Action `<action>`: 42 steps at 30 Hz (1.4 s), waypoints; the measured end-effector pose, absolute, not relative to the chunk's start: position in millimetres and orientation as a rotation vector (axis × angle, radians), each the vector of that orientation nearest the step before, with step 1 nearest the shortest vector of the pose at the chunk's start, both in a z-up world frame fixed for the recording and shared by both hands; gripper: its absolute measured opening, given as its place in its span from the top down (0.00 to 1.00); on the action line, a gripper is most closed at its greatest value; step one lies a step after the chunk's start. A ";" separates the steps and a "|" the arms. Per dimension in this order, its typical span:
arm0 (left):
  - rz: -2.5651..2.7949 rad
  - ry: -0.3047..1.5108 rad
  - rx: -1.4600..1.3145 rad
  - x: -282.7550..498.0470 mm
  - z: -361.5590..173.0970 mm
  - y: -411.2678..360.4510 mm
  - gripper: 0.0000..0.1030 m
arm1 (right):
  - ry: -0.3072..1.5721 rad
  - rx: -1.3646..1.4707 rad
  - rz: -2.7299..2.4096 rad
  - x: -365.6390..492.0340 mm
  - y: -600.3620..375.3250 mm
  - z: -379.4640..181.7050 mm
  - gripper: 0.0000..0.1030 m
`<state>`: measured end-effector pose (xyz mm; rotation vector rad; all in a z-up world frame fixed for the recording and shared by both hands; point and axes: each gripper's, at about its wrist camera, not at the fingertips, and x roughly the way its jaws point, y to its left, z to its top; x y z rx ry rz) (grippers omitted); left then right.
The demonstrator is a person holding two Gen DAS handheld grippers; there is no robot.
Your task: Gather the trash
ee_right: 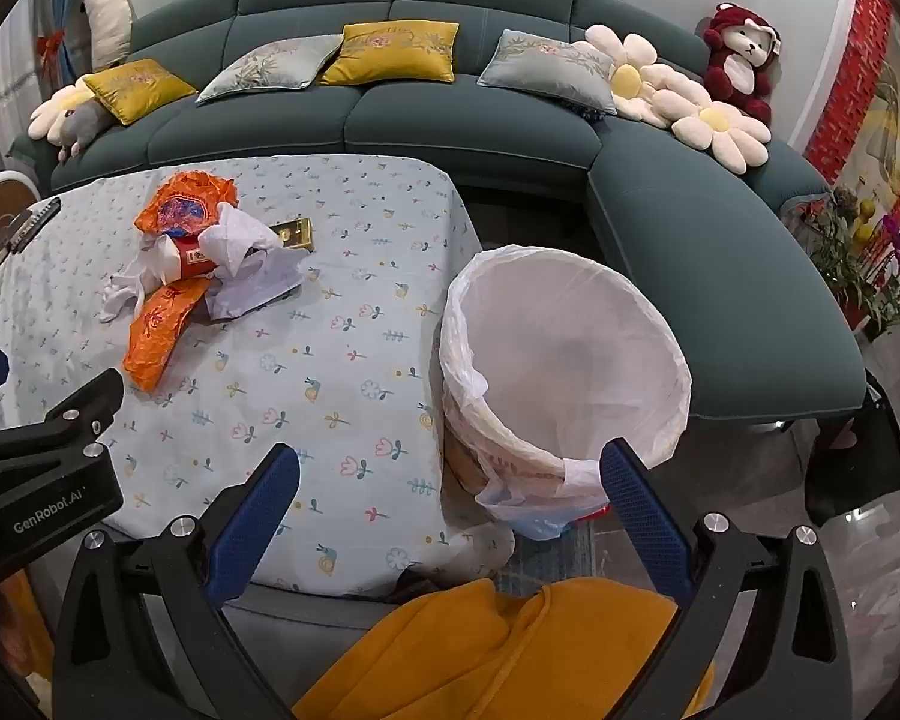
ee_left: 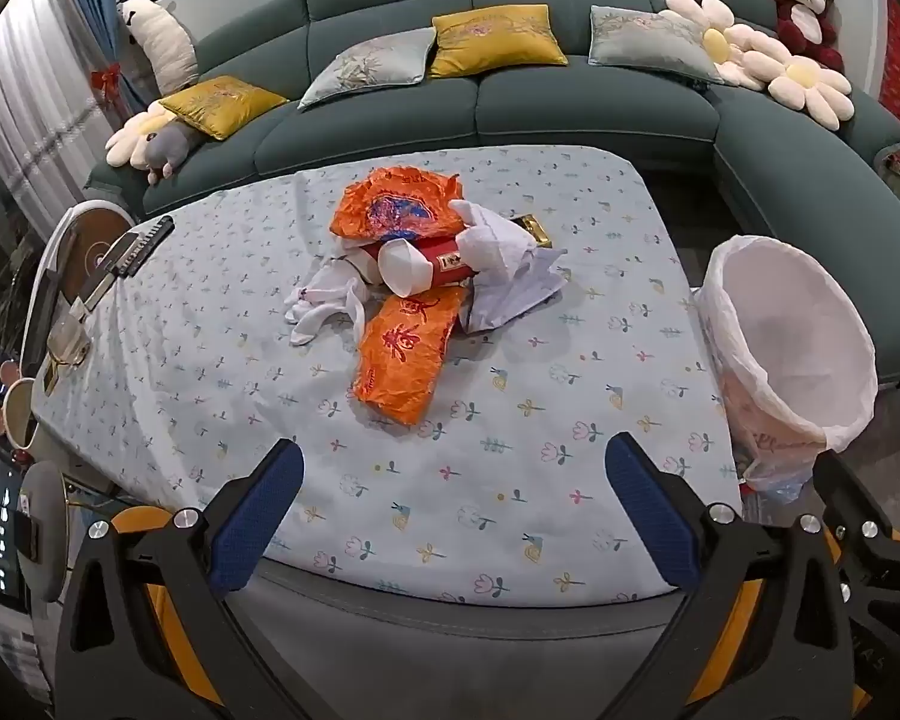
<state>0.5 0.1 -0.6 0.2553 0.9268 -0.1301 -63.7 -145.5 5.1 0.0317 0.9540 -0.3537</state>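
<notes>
On the flowered tablecloth (ee_left: 390,480), the trash pile lies wholly uncollected: two orange wrappers (ee_left: 399,354), a red carton (ee_left: 444,267), crumpled white tissues (ee_left: 498,246) and a small gold box (ee_left: 534,228), heaped together mid-table. The lined bin (ee_right: 564,360) stands just beside the table's right edge; its inside looks empty, though the bottom is hard to make out. So nothing seems done yet. The left gripper (ee_left: 450,510) and right gripper (ee_right: 450,510) both hang near the table's front edge, jaws spread wide, gripping nothing. A comb (ee_left: 147,246) and a glass (ee_left: 69,339) sit at the left edge, well apart from the pile; nothing blocks the reach.
</notes>
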 end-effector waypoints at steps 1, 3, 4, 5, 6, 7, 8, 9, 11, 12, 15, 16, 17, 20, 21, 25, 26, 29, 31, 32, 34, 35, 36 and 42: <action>-0.128 0.931 0.261 0.7 -0.8 -0.2 0.07 | 0.952 0.033 -0.353 -64.0 -145.8 5.0 0.07; -0.129 0.929 0.262 1.0 -0.7 -0.3 0.07 | 0.953 0.035 -0.352 -64.4 -146.5 4.5 0.07; -0.125 0.930 0.264 1.0 -0.9 -0.6 0.07 | 0.953 0.035 -0.352 -64.6 -146.7 4.3 0.07; -0.122 0.928 0.265 1.1 -0.7 -0.7 0.07 | 0.954 0.035 -0.352 -64.8 -146.8 4.1 0.07; -0.128 0.929 0.263 1.2 -0.8 -0.8 0.07 | 0.954 0.036 -0.352 -64.9 -146.8 3.9 0.07; -0.130 0.928 0.262 1.5 -0.7 -1.1 0.07 | 0.953 0.039 -0.350 -65.3 -148.0 3.6 0.07; -0.129 0.927 0.262 1.9 -0.7 -1.4 0.07 | 0.953 0.038 -0.349 -65.5 -148.1 3.5 0.07; -0.128 0.926 0.261 2.4 -0.9 -1.6 0.07 | 0.953 0.037 -0.349 -65.8 -148.1 3.4 0.07; -0.129 0.932 0.264 1.8 -1.0 -1.6 0.07 | 0.955 0.041 -0.348 -64.5 -146.5 3.9 0.07; -0.131 0.931 0.264 -1.1 -0.1 -4.1 0.07 | 0.956 0.041 -0.347 -63.9 -145.2 4.2 0.07; -0.133 0.925 0.266 -2.0 1.0 -6.6 0.07 | 0.956 0.041 -0.347 -65.8 -148.6 2.3 0.07; -0.138 0.925 0.267 -1.7 2.7 -6.5 0.07 | 0.956 0.040 -0.346 -66.2 -148.7 2.1 0.07; -0.137 0.926 0.264 -2.1 3.7 -5.8 0.07 | 0.956 0.038 -0.345 -66.7 -148.8 2.1 0.07; -0.139 0.931 0.260 -3.4 0.1 -3.6 0.07 | 0.958 0.041 -0.347 -66.7 -150.1 2.7 0.07; -0.136 0.932 0.261 -3.2 -0.2 -3.1 0.07 | 0.959 0.043 -0.348 -66.1 -149.2 2.7 0.07; -0.122 0.918 0.256 -4.1 1.4 0.0 0.07 | 0.956 0.041 -0.348 -67.7 -150.3 3.0 0.07; -0.121 0.913 0.254 -4.3 1.9 0.5 0.07 | 0.956 0.040 -0.348 -68.4 -151.1 3.1 0.07; -0.119 0.912 0.253 -3.9 2.2 2.1 0.07 | 0.957 0.042 -0.350 -65.7 -148.3 2.9 0.07; -0.120 0.918 0.252 -3.4 2.6 -1.5 0.07 | 0.956 0.040 -0.349 -66.2 -148.6 3.0 0.07; -0.121 0.918 0.253 -3.5 2.3 -1.9 0.07 | 0.954 0.039 -0.349 -66.6 -148.9 3.0 0.07; -0.120 0.923 0.248 -2.8 2.6 -2.0 0.07 | 0.955 0.038 -0.347 -67.1 -149.8 2.5 0.07; -0.122 0.926 0.245 -2.3 2.7 -2.0 0.07 | 0.955 0.038 -0.347 -67.4 -150.3 2.2 0.07; -0.123 0.930 0.237 -1.1 3.8 -0.2 0.07 | 0.955 0.038 -0.347 -67.8 -150.7 2.1 0.07; -0.121 0.919 0.228 -0.9 5.3 1.0 0.07 | 0.957 0.032 -0.350 -60.7 -138.8 6.1 0.07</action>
